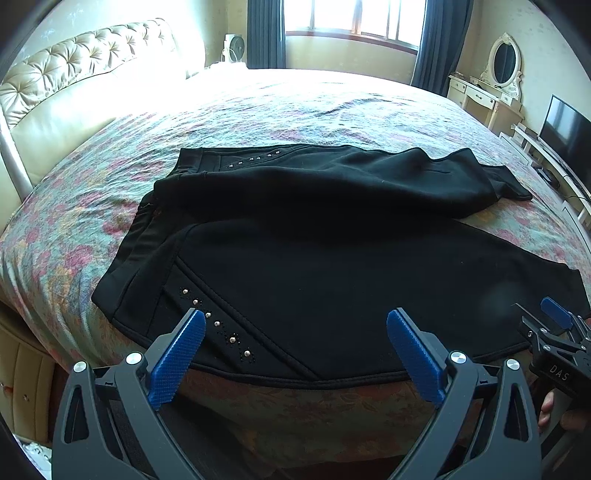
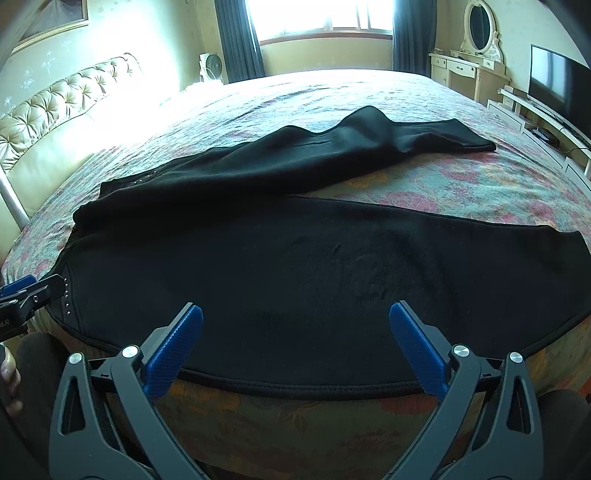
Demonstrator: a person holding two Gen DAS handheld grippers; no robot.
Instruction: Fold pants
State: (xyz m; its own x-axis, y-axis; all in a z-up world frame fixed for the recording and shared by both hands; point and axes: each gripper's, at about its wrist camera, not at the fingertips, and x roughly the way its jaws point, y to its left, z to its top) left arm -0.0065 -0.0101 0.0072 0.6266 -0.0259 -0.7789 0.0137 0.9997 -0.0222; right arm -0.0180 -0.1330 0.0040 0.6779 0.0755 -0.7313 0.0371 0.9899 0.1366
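At the far left we see a tufted cream headboard rising beside the bed, whose floral quilt fills most of both views. A small white fan stands behind the far corner of the bed, next to dark curtains that frame a bright window. Moving in from the left, we find the black pants spread flat on the quilt near its front edge, the waistband toward the headboard side and the two legs running off to the right. A diagonal row of small metal studs marks the near hip pocket, and a second row of studs shows on the far hip. The far leg lies rumpled and angles away from the near leg, so a wedge of quilt shows between them toward the right. Our left gripper hovers over the front hem side of the pants at the hip, its blue-padded fingers spread wide with nothing between them. Further right, our right gripper hangs above the near leg's front seam, also spread wide and holding nothing; in the left wrist view we see it at the right edge with a hand on its grip. At the far right stand a cream dressing table with an oval mirror and a dark television on a low white unit.
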